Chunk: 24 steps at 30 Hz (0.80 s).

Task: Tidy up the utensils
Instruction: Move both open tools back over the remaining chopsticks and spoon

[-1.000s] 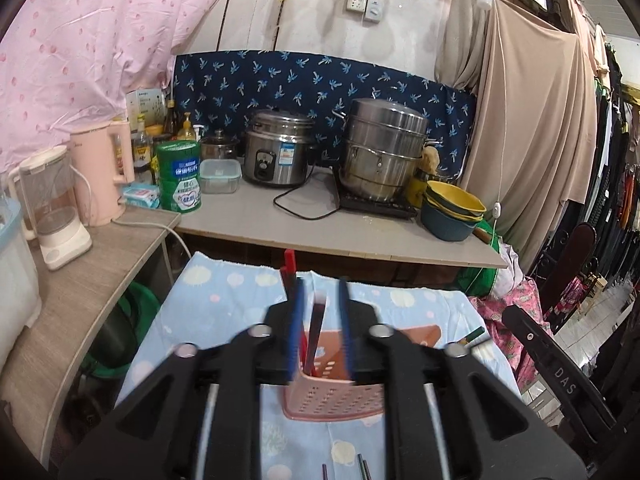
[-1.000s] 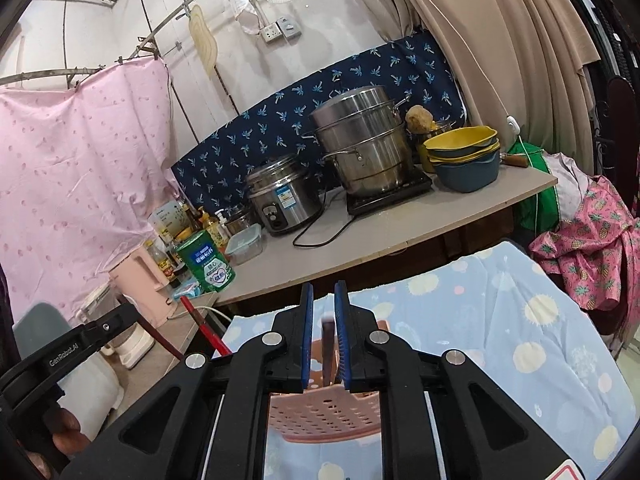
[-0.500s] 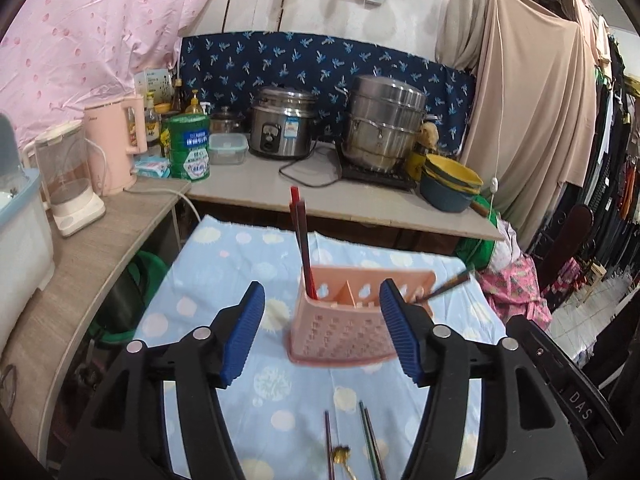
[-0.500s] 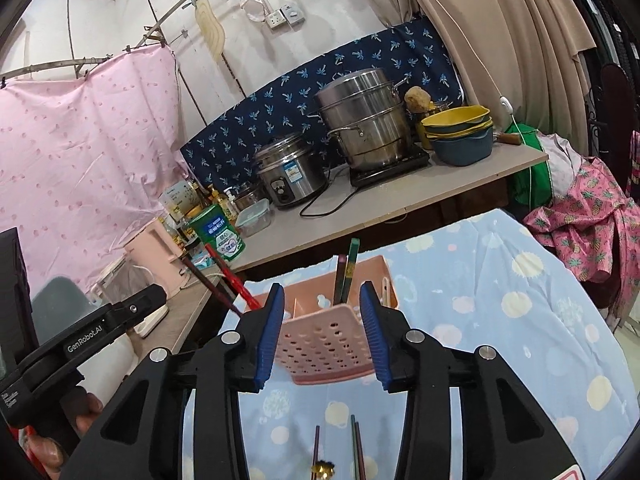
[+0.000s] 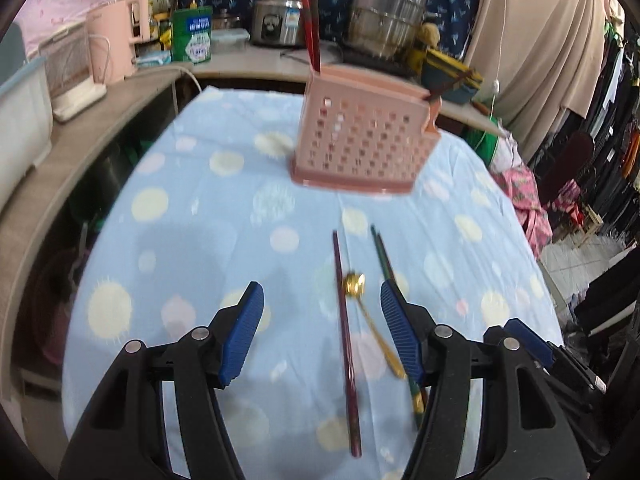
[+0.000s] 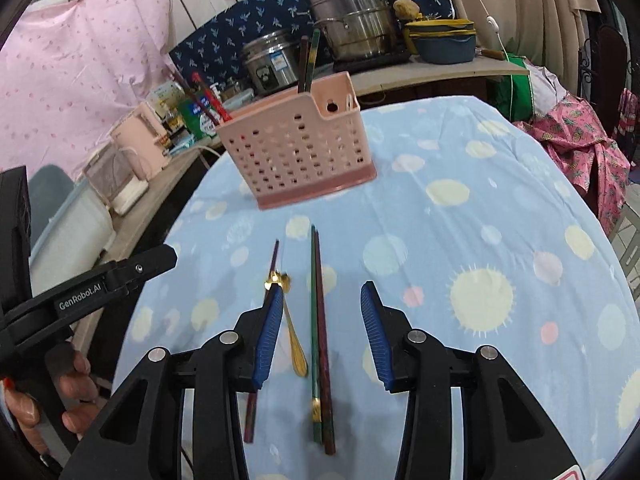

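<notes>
A pink perforated utensil basket (image 5: 362,136) (image 6: 298,148) stands on the blue dotted tablecloth, with red chopsticks (image 5: 311,24) (image 6: 208,98) at its left end and a dark and green pair (image 6: 309,64) in the middle. On the cloth in front lie a dark red chopstick (image 5: 345,328) (image 6: 262,344), a gold spoon (image 5: 372,320) (image 6: 294,340) and a green and dark red chopstick pair (image 5: 386,264) (image 6: 320,336). My left gripper (image 5: 322,308) is open and empty above the single chopstick and spoon. My right gripper (image 6: 318,308) is open and empty over the pair.
A counter behind holds a rice cooker (image 5: 276,16), a steel steamer pot (image 6: 352,20), stacked bowls (image 6: 442,38), a green tin (image 5: 192,34) and a pink kettle (image 5: 116,46). The left gripper's body (image 6: 80,292) shows at left. Clothes and chairs stand to the right.
Both grippers let go of chopsticks into the basket, opened, and pulled back and down towards the utensils lying on the cloth.
</notes>
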{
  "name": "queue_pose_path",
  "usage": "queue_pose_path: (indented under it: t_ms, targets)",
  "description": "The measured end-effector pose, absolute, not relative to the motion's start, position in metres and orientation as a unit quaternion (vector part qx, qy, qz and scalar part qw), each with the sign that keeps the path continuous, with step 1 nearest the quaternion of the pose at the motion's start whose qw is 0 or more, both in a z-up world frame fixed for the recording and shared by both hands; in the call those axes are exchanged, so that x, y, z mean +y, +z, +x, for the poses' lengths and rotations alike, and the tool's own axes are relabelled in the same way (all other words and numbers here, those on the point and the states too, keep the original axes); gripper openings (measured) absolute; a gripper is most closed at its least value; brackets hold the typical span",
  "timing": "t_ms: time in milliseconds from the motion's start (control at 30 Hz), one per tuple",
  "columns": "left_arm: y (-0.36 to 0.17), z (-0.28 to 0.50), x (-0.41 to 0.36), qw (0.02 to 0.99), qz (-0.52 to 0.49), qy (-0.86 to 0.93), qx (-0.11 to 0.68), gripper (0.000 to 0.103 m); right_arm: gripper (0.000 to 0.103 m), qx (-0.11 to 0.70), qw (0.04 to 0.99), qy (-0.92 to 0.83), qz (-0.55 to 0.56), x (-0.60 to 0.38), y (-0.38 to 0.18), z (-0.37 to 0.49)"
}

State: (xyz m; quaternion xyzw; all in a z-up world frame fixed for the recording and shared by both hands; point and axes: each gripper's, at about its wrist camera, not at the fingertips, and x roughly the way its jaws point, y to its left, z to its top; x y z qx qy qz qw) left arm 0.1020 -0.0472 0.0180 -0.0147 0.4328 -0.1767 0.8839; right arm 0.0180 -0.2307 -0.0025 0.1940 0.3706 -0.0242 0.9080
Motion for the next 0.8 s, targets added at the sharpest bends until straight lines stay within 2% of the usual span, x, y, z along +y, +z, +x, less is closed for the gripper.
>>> queue_pose_path:
  t_ms: [367,467,567,800]
  targets:
    - [-0.04,0.059,-0.043,0.856,0.015,-0.176,0.486,0.058,0.04,0.43,0.895,-0.014,0.119,-0.197,-0.055,-0.026]
    - [-0.046,0.051,-0.043,0.853,0.022,-0.176,0.492,0.059,0.04,0.44,0.891,-0.011,0.113,-0.193,-0.061,-0.032]
    - [-0.051,0.042,-0.044,0.852,0.028,-0.18,0.491,0.066,0.04,0.447,0.888,-0.008,0.109,-0.188,-0.068,-0.035]
    - [-0.054,0.036,-0.051,0.849,0.041,-0.19,0.491,0.066,0.04,0.454,0.885,-0.005,0.099,-0.181,-0.075,-0.039]
